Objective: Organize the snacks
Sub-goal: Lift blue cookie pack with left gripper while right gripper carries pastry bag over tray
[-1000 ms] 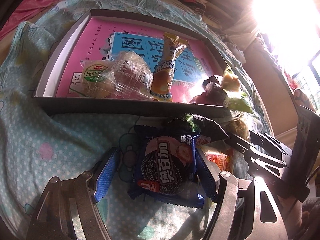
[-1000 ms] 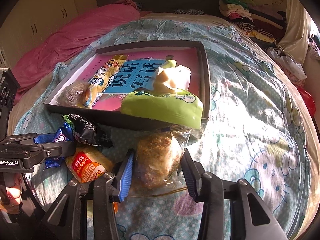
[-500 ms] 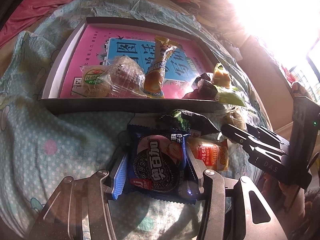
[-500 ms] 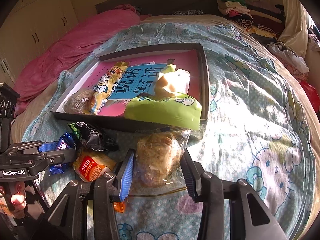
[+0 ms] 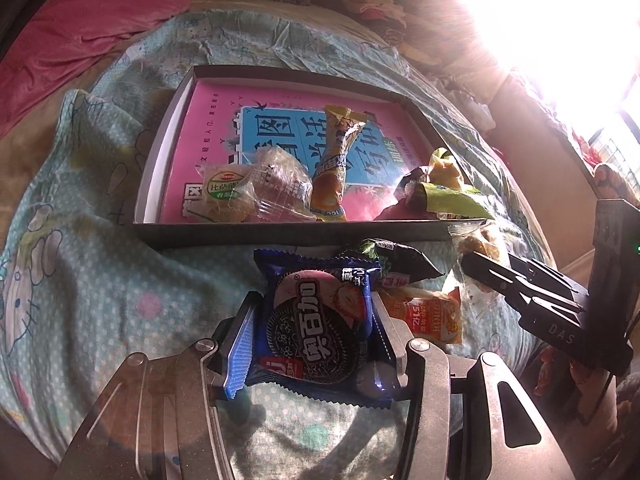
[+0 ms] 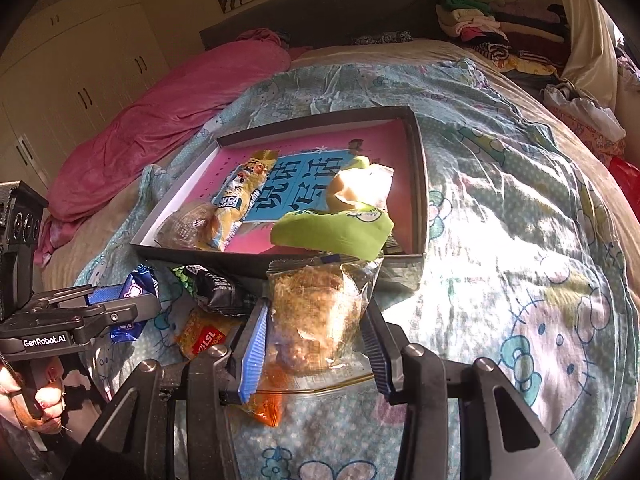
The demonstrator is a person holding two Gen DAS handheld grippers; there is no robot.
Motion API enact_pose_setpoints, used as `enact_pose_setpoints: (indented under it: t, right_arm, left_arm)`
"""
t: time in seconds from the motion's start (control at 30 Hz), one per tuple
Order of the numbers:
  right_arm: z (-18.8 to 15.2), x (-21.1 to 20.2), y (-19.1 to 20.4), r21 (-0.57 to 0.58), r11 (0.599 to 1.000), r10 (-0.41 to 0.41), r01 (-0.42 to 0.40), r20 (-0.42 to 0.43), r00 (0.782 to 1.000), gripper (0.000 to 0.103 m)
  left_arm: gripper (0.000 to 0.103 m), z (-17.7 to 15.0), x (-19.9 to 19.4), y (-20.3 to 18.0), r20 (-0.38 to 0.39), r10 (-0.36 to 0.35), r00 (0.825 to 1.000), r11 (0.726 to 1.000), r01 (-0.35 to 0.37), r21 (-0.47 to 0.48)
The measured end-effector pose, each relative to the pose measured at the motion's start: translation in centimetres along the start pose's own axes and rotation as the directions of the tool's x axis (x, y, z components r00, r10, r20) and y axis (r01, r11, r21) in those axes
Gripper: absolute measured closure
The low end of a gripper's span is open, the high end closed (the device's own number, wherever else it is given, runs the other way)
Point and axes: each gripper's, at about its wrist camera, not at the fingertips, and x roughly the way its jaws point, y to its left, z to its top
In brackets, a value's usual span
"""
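Note:
My left gripper (image 5: 312, 320) is shut on a blue cookie packet (image 5: 316, 320), lifted slightly off the bedspread in front of the dark shallow box (image 5: 280, 236). In the right wrist view my right gripper (image 6: 316, 320) is shut on a clear bag with a brown pastry (image 6: 316, 308), close to the box's near wall (image 6: 224, 260). The box holds a pink book, a yellow-orange wrapper (image 5: 336, 160), a clear wrapped bun (image 5: 276, 188) and a green packet (image 6: 332, 232). A black packet (image 6: 216, 288) and an orange packet (image 6: 204, 336) lie on the bed between the grippers.
The bed is covered with a light blue patterned spread (image 6: 520, 240). A pink quilt (image 6: 160, 120) lies at the far left, piled clothes (image 6: 500, 28) at the far right. Strong sunlight glares in the left wrist view's upper right. A hand (image 6: 36, 396) holds the left gripper.
The left gripper's jaws closed onto the blue cookie packet and lifted it a little. The right gripper kept its hold on the pastry bag and barely moved.

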Motion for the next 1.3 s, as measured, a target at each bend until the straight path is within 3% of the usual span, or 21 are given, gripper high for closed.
enact_pose_setpoints:
  t: [0.8,1.3]
  right_arm:
    - [1.4,-2.3,1.5,-0.085,0.996,0.006,0.005,0.137,0.991,0.058]
    - [1.7,-2.8,0.8,-0.063,0.998,-0.011,0.022,0.17,0.985,0.058]
  left_arm:
    - [0.05,1.3,-3.3,0.5,0.111,0.067,0.992,0.998,-0.067,-0.008]
    - [0.05,2.3,-3.8,2.3,0.151,0.12,0.981,0.992,-0.115,-0.043]
